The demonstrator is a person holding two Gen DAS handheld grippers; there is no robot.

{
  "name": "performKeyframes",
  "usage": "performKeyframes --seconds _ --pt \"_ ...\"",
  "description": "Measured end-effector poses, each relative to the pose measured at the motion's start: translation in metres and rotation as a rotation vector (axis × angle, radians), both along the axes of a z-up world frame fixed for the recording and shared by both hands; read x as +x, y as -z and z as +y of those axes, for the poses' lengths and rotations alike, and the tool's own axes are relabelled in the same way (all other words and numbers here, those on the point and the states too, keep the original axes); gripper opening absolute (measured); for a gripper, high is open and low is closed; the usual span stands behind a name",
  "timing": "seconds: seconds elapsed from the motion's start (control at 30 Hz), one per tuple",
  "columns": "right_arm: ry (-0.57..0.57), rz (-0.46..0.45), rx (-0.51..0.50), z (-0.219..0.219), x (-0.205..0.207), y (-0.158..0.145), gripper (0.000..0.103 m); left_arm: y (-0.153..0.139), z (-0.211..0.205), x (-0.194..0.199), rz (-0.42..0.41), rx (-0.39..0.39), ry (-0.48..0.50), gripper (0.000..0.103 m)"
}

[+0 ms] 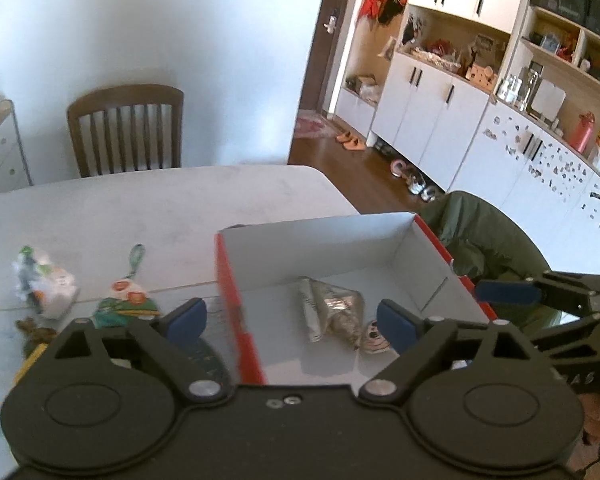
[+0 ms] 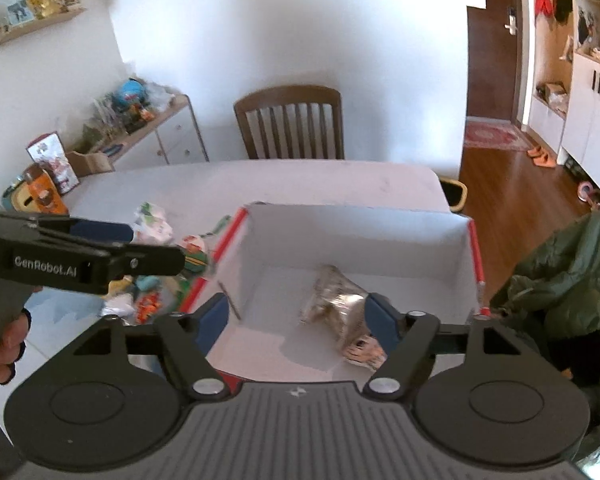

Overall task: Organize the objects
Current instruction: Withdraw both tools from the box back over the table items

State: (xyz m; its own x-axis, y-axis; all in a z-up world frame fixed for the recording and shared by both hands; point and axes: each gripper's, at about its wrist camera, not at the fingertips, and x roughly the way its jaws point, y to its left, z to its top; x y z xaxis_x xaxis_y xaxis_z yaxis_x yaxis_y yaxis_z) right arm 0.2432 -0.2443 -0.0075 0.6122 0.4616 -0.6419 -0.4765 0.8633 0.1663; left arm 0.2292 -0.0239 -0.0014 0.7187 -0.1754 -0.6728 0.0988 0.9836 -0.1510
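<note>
A cardboard box (image 1: 316, 228) (image 2: 356, 214), red outside and white inside, stands open on the pale table (image 1: 140, 208). On its floor lie a crumpled silver foil packet (image 1: 336, 308) (image 2: 334, 300) and a small round cartoon item (image 1: 374, 338) (image 2: 364, 352). My left gripper (image 1: 292, 322) hangs open over the box's near left wall, with nothing between its blue pads. Open too, my right gripper (image 2: 298, 322) hovers above the box's near side, its right pad close to the foil packet. Each gripper shows in the other's view: right gripper (image 1: 508, 300), left gripper (image 2: 156, 248).
Left of the box lies a loose cluster: a white wrapped packet (image 1: 44, 284) (image 2: 154, 220), a green and orange keychain toy (image 1: 126, 296) (image 2: 194, 254) and other small items. A wooden chair (image 2: 290, 124) stands at the far edge. A green jacket (image 2: 560, 280) hangs to the right.
</note>
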Motion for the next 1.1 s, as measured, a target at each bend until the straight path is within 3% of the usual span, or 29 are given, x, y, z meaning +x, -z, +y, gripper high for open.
performKeyframes --seconds 0.23,0.5,0.8,1.1 --pt "-0.029 -0.026 0.028 0.036 -0.024 -0.01 0.083 -0.008 0.039 -0.032 -0.05 0.014 -0.035 0.102" --pt "-0.049 -0.018 0.039 0.085 -0.042 -0.01 0.083 -0.011 0.09 -0.054 -0.065 0.022 -0.07 0.102" --pt "-0.074 0.021 0.018 0.139 -0.053 0.005 0.083 0.005 0.158 -0.062 -0.066 0.04 -0.142 0.103" --pt "-0.078 0.059 -0.03 0.193 -0.054 0.031 0.083 0.038 0.216 -0.048 -0.006 0.043 -0.182 0.102"
